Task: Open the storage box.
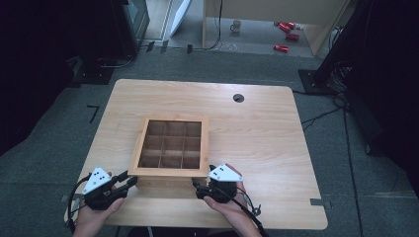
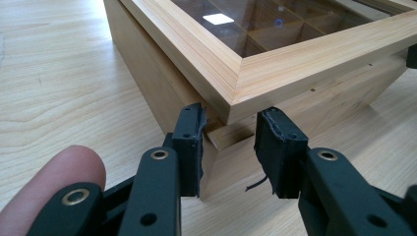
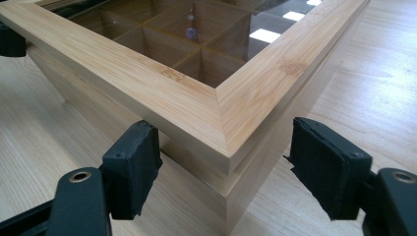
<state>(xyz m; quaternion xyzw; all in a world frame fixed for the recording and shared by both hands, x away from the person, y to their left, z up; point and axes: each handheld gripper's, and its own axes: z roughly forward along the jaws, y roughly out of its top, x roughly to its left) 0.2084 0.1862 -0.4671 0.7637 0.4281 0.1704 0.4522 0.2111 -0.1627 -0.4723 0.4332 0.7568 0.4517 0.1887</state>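
Note:
A wooden box [image 1: 170, 172] with a glass-paned lid over a grid of compartments stands mid-table. My left gripper [image 1: 132, 181] is at its near left corner. In the left gripper view the box's [image 2: 295, 64] corner sits between the jaws of the left gripper [image 2: 231, 115], just under the lid's rim, with both pads against it. My right gripper [image 1: 196, 185] is at the near right corner. In the right gripper view that corner of the box [image 3: 147, 83] lies between the wide-set jaws of the right gripper [image 3: 223, 128], the pads [image 3: 319, 167] clear of the wood.
The light wooden table [image 1: 257, 128] has a round cable hole [image 1: 238, 98] at the back. Both hands rest near its front edge. On the floor beyond stand a mug [image 1: 236, 25] and red objects [image 1: 281, 48]. A fingertip [image 2: 64, 172] shows beside the left jaw.

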